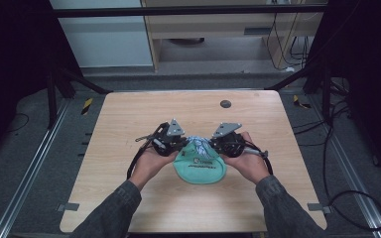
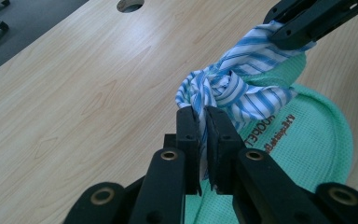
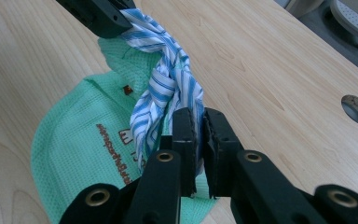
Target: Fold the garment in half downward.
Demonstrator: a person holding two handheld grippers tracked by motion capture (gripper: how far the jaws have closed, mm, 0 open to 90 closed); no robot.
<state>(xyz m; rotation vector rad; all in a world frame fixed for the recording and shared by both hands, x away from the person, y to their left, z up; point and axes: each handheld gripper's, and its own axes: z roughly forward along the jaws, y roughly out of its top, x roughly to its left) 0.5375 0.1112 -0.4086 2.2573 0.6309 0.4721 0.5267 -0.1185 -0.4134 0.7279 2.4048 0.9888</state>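
A mint-green waffle cloth (image 1: 201, 169) with orange lettering lies flat on the wooden table, near the middle. A blue-and-white striped strip of fabric (image 1: 198, 145) is twisted into a knot above its far edge. My left gripper (image 1: 182, 144) is shut on one end of the striped fabric (image 2: 242, 84), pinched between its jaws (image 2: 202, 114). My right gripper (image 1: 213, 144) is shut on the other end (image 3: 168, 79), right at its jaw tips (image 3: 199, 116). The two grippers face each other, close together, with the green cloth (image 2: 307, 140) (image 3: 74, 140) beneath them.
The light wooden table (image 1: 129, 124) has a round cable hole (image 1: 225, 103) at its far middle. Black frame posts and cables stand on the grey floor around it. Both forearms in grey sleeves come in from the near edge.
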